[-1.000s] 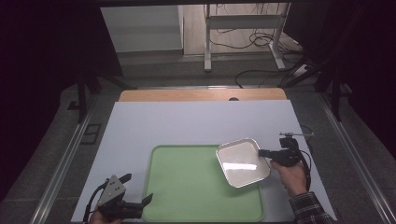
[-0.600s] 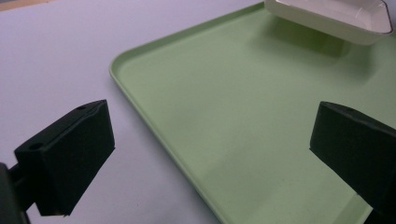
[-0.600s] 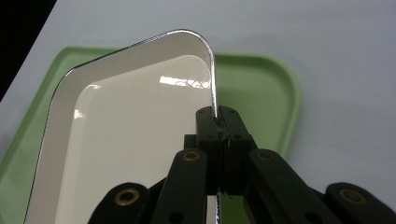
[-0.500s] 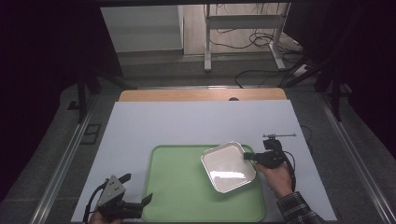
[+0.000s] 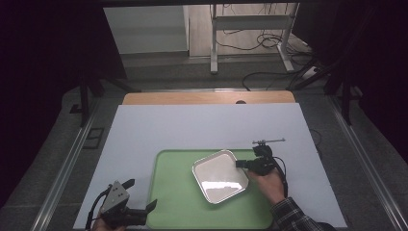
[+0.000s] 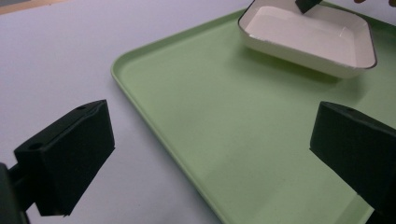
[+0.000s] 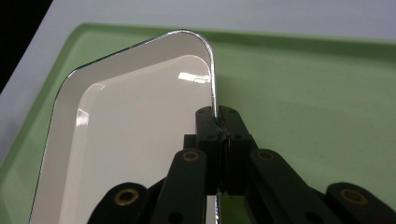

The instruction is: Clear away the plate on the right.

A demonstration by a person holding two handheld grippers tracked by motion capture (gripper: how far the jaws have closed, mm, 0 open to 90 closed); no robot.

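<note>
A white enamel dish (image 5: 220, 176) with a dark rim hangs over the green tray (image 5: 173, 202), and my right gripper (image 5: 241, 163) is shut on its right edge. In the right gripper view the dish (image 7: 126, 135) fills the left half, its rim pinched between the closed jaws of the right gripper (image 7: 217, 117). My left gripper (image 5: 139, 196) rests at the tray's near-left corner with its jaws wide apart. Its own view shows the left gripper (image 6: 210, 154) open, straddling the edge of the tray (image 6: 233, 140), with the dish (image 6: 308, 39) farther off.
The tray lies on a white board (image 5: 192, 130) that covers the table, with a wooden strip (image 5: 207, 97) along its far edge. Beyond it are dark floor, cables and a metal stand (image 5: 250, 33).
My right gripper has carried the dish leftward, from the tray's right edge to over its middle. The left gripper has stayed where it was.
</note>
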